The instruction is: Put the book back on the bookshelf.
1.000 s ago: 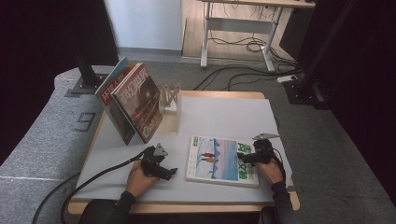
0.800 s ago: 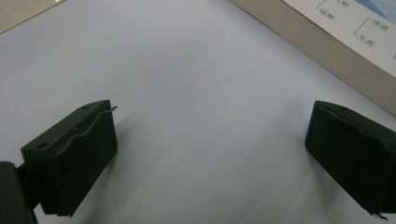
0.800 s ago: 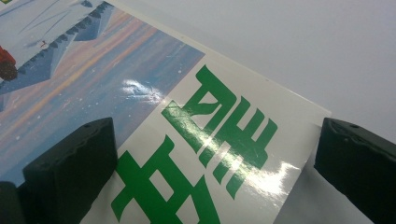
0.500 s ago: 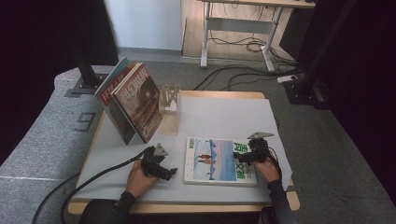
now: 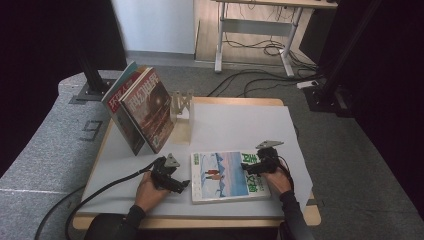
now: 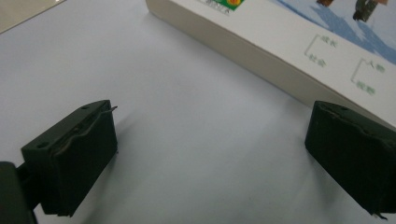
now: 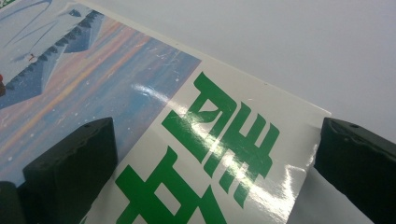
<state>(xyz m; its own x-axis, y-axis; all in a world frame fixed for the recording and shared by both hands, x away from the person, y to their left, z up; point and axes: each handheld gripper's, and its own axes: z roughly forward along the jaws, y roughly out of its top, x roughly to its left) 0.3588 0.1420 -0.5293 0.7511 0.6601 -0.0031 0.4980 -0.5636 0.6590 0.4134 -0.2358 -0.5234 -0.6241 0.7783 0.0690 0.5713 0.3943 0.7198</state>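
A book [image 5: 220,176] with a snowy picture and green characters on its cover lies flat on the white mat [image 5: 240,125], near the table's front edge. My left gripper [image 5: 183,185] rests on the mat just left of the book, open; in the left gripper view its jaws [image 6: 210,158] are spread wide, and the right one sits close to the book's pale page edge [image 6: 243,51]. My right gripper [image 5: 248,169] hovers low over the right part of the cover, open, its jaws [image 7: 210,168] straddling the green characters [image 7: 219,154].
Two or three books [image 5: 145,110] lean upright at the table's back left, beside a small clear stand [image 5: 181,105]. A black cable [image 5: 100,192] trails from the left gripper off the front left. The wooden table edge [image 5: 315,215] runs just beyond the mat.
The right gripper has moved left across the cover, and the book has shifted slightly left toward the left gripper. The left hand has stayed in place.
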